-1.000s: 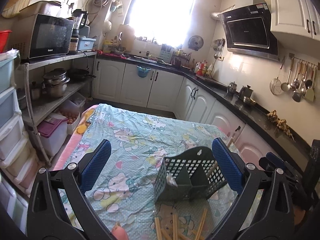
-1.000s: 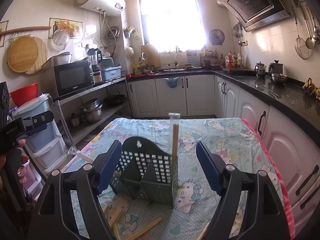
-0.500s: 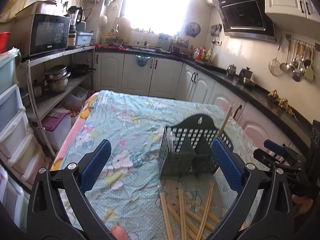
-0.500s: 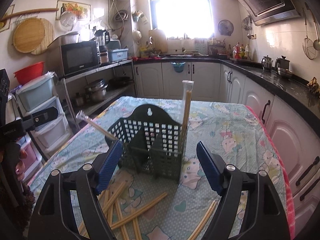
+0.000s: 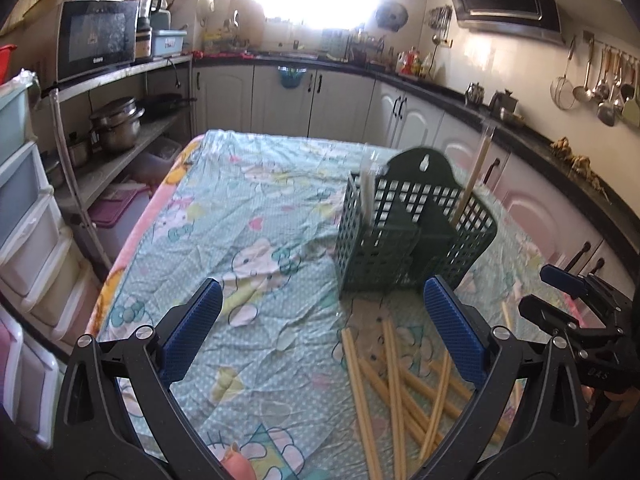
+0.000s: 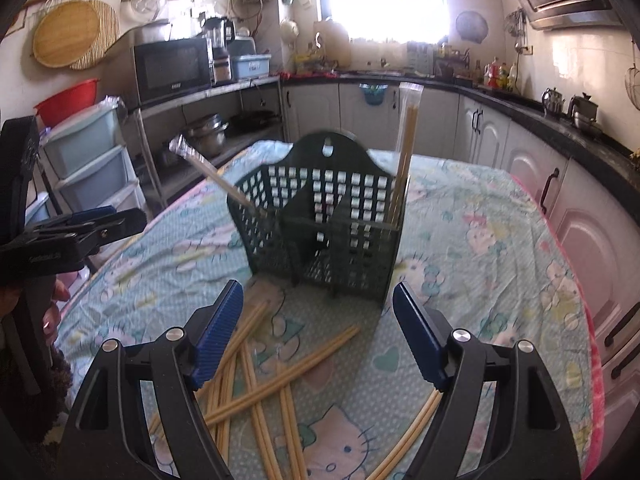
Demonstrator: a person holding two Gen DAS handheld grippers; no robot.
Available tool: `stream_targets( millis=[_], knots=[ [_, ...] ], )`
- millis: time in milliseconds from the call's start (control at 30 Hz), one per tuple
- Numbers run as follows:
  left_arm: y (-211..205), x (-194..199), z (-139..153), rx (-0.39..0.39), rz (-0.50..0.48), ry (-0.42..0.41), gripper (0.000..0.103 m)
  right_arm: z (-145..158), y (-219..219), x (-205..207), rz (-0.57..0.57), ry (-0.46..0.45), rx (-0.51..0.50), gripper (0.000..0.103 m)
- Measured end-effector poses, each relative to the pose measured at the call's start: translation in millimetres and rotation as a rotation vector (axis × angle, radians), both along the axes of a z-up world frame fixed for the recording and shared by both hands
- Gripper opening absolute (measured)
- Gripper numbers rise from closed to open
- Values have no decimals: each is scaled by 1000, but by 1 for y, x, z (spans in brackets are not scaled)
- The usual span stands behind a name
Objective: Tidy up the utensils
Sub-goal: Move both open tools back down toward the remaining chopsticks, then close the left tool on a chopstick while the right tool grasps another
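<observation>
Nearest, a loose pile of pale wooden chopsticks (image 6: 256, 380) is seen crossed on the cartoon-print tablecloth (image 5: 224, 216) — still to be sorted — under the left gripper (image 5: 320, 334) and right gripper (image 6: 318, 334), both spread wide and empty. Just beyond, the dark green perforated plastic utensil caddy (image 6: 324, 220) already holds two plastic-sleeved chopstick pairs (image 6: 406, 148); nothing blocks it.

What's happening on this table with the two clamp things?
A person holds a two-finger gripper in each hand over a table with a cartoon-print cloth. Both the left gripper and the right gripper are open and empty. Loose chopsticks lie scattered in front of a green utensil basket, which already holds two wrapped pairs standing in it. Nothing is picked up yet.
</observation>
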State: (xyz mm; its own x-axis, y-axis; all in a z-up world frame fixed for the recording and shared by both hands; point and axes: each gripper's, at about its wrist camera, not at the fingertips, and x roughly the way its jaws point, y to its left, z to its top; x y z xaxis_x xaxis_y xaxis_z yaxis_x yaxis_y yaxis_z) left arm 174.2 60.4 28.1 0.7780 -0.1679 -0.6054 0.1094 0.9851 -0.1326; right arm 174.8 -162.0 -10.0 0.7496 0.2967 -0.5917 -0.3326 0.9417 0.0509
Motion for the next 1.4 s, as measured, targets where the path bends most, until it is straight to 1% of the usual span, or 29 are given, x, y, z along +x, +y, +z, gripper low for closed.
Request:
stream_targets(
  millis=[267,400,533,700,900,967,1100,1167,1267,1333,1400],
  knots=[
    [-1,16,-40,0,-23,133,93,-31,9,5,8,102,-41,75],
    [-2,24,-60,-21,-42,195,93,-48,10,12,-3,162,-53,75],
    [-4,30,-74,-32,-57,239,92,-61,9,20,-16,212,-54,75],
    [-6,39,-90,-53,-78,303,82,-75,7,32,-35,272,-50,71],
    [-8,51,-106,-103,-107,372,69,-83,5,46,-57,321,-34,66],
    [-10,56,-107,-105,-112,379,68,-86,5,52,-68,338,-28,64],
    [-8,66,-108,-141,-116,390,64,-92,4,65,-92,384,1,61],
    [-7,71,-109,-154,-114,396,60,-96,3,72,-106,417,29,56],
    [-6,75,-109,-169,-117,400,54,-101,1,79,-138,458,66,52],
    [-5,79,-109,-193,-120,405,52,-102,0,83,-154,472,84,50],
    [-4,82,-109,-205,-117,409,48,-101,-2,87,-171,487,97,46]
  ],
)
